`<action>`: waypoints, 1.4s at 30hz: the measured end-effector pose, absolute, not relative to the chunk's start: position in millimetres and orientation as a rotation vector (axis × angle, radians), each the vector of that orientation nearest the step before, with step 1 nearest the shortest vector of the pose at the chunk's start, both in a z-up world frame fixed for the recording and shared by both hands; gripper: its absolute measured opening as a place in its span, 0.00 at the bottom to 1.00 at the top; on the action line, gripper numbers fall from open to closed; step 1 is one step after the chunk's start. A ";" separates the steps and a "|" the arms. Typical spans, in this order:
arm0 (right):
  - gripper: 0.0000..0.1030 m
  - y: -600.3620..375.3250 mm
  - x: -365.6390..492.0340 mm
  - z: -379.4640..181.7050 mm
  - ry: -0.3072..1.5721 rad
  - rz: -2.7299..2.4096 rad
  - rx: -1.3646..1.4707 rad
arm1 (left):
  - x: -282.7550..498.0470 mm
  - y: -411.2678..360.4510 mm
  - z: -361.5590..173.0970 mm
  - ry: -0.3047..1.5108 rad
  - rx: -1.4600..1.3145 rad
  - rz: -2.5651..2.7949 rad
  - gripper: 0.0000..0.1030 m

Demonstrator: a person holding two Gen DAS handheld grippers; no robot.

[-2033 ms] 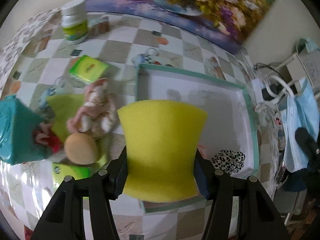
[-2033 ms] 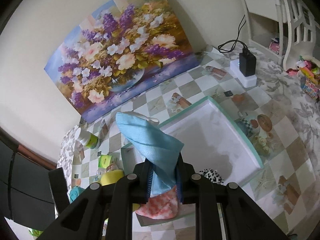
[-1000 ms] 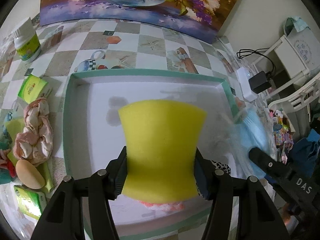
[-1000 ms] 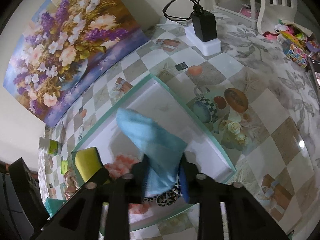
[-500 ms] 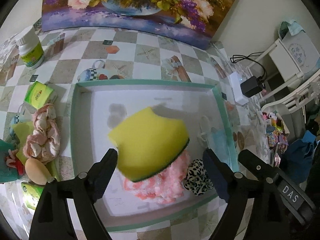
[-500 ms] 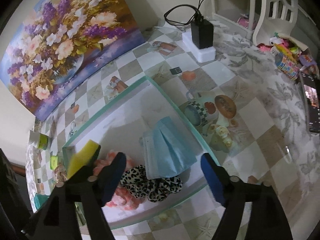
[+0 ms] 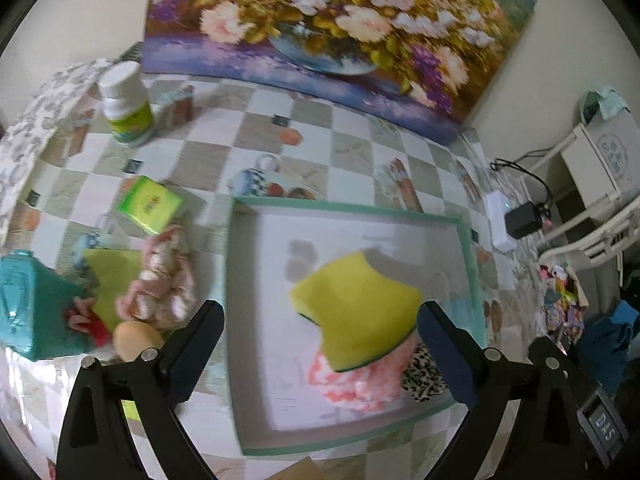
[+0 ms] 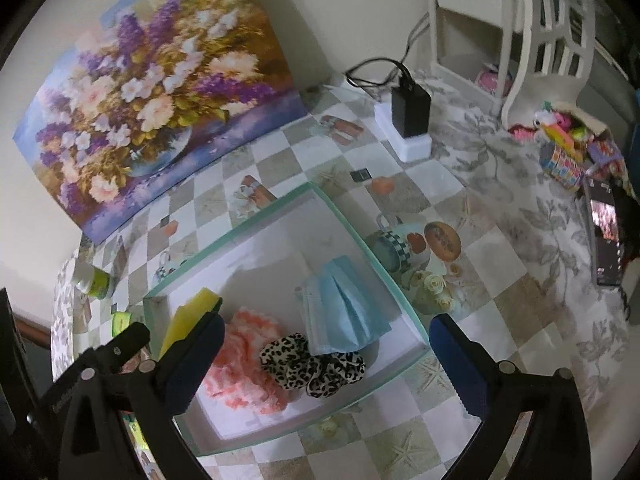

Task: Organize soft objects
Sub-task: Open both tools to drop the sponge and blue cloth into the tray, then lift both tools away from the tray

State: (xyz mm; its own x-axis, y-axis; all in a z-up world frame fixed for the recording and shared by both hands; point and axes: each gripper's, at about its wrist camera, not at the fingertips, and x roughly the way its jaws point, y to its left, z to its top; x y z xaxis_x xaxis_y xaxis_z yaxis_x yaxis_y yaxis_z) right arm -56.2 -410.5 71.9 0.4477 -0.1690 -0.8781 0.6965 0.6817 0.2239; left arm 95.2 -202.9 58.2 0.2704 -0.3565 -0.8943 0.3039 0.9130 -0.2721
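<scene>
The sponge [image 7: 356,312] lies tilted in the tray [image 7: 236,280], one end propped on the pink cloth [image 7: 352,384], clear of both pads. Beside the cloth sits the leopard scrunchie [image 8: 312,364], and the blue mask [image 8: 344,312] rests against the tray's right wall, its lower edge touching the scrunchie. The left tongs [image 7: 320,344] have just been opening and stand wide above the tray, holding nothing. The right tongs [image 8: 324,356] have likewise just opened wide, empty, the mask and scrunchie lying below the gap. Left of the tray on the checked table [image 7: 340,148] lie a pink rag [image 7: 164,280], a beige puff [image 7: 134,338], a second yellow sponge [image 7: 108,276], a green packet [image 7: 150,208] and a teal box [image 7: 28,304]; a white bottle [image 7: 126,104] stands farther back, near the flower painting [image 7: 340,32]
</scene>
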 end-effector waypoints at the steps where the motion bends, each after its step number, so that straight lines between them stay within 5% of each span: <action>1: 1.00 -407.4 -56.0 75.1 0.965 -0.581 0.614 | 95.9 -199.6 60.2 1.210 -0.048 -0.436 0.94; 42: 1.00 -266.4 -58.1 77.3 0.996 -0.418 0.384 | 45.1 -67.5 78.8 1.077 -0.076 -0.123 0.95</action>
